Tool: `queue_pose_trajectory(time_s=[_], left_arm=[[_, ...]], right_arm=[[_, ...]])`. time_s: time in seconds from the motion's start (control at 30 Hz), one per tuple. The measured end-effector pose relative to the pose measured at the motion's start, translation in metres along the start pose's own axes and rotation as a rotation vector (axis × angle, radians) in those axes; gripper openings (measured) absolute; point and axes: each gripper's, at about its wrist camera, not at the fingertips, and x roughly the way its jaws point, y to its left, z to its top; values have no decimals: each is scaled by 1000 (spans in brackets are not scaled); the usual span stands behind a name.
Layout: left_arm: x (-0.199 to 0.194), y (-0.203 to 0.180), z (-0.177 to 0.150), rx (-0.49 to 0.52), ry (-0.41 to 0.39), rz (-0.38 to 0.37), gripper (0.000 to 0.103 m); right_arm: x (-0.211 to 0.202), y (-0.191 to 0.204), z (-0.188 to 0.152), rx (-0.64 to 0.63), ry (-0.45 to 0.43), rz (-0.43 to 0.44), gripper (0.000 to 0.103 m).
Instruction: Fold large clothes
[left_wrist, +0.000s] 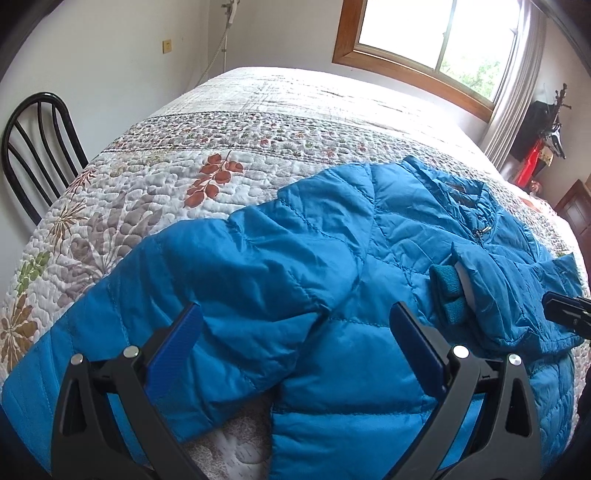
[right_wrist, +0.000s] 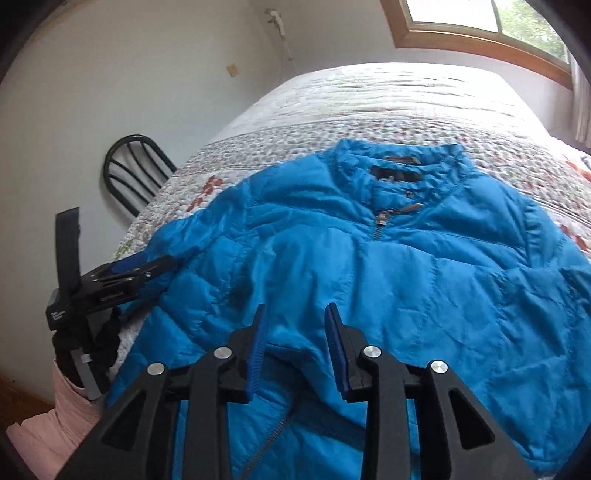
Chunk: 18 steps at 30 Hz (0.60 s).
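A blue quilted puffer jacket (left_wrist: 332, 236) lies front up on the bed, collar toward the far side; it also shows in the right wrist view (right_wrist: 406, 266). Its left sleeve (left_wrist: 207, 280) stretches toward the bed's near left edge. The right sleeve (left_wrist: 498, 288) is folded over the body, its knit cuff (left_wrist: 448, 291) showing. My left gripper (left_wrist: 295, 314) is open, its jaws wide apart over the left sleeve. It also shows in the right wrist view (right_wrist: 147, 269). My right gripper (right_wrist: 295, 314) is open just above the jacket's lower front, by the zipper (right_wrist: 269, 435).
The bed carries a floral quilt (left_wrist: 184, 166). A black chair (left_wrist: 37, 147) stands at the bed's left side. A window (left_wrist: 436, 37) is on the far wall. Dark furniture and a red item (left_wrist: 532, 162) stand at the right.
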Motion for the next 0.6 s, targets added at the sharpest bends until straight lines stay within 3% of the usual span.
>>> queue_pose_trajectory(time_s=[0.23,0.37,0.47,0.6], left_arm=[[-15,-32,-5,60,-1,-53,100],[-9,-69,0,101,62,-108,100],[16,-99,7,85,187,-193,100],[46,-135,10,101,226,-128,99]], right_arm=[[-68,-88,-30,170,-131,-221,32],[-98,-133,-45,280,-202,-324,38],[-104,-163,-53,365,-224,-327,43],[-96,-188,-60,421,-189,-268,44]])
